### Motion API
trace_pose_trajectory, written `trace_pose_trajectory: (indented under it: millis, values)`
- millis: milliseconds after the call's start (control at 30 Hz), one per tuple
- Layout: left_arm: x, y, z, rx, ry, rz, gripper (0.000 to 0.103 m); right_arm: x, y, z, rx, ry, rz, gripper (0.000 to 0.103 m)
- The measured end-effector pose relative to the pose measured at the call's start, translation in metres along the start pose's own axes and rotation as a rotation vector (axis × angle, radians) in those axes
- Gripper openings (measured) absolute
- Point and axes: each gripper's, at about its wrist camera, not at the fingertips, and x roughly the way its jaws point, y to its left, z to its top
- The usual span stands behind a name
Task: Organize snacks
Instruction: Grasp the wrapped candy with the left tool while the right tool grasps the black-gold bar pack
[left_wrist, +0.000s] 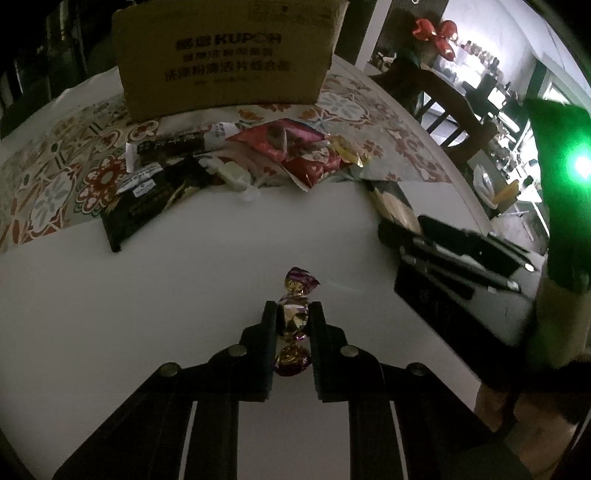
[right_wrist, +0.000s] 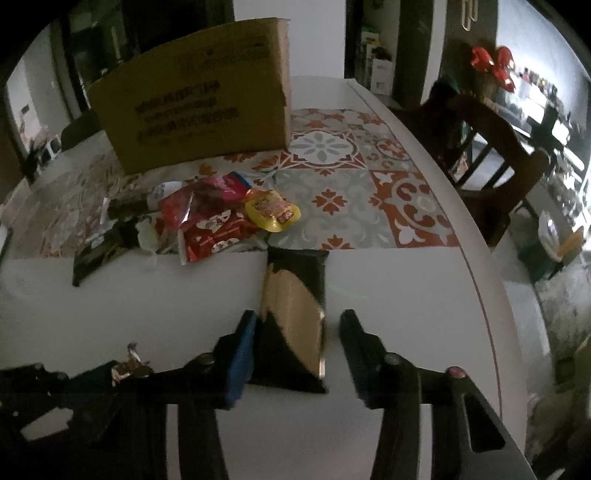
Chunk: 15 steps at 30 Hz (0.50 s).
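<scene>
Purple-and-gold foil-wrapped candy lies on the white counter toward its near edge, clamped between the narrow jaws of the left gripper. Right gripper jaws straddle a black-and-gold flat packet; the right pad stands clear.

Foil-wrapped candy on white table; black-gold packet flat.

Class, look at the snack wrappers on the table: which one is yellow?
The small yellow pouch, lying at the right edge of the snack pile on the patterned mat; its neighbours are red, pink, black or white.
</scene>
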Motion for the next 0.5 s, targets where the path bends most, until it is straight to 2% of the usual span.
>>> trace_pose_trajectory:
  millis: [67, 400, 500]
  values:
    - [0.001, 0.002, 0.002, -0.012, -0.002, -0.005, 0.017, -0.001, 0.002, -0.001, -0.01, 0.0, 0.007, 0.033]
    - [-0.007, 0.006, 0.005, -0.009, -0.04, -0.007, 0.017, -0.013, 0.001, -0.012, 0.028, -0.007, 0.045, 0.032]
    - [-0.01, 0.009, 0.007, -0.013, -0.05, -0.012, 0.017, -0.022, 0.001, -0.014, 0.032, -0.035, 0.044, 0.032]
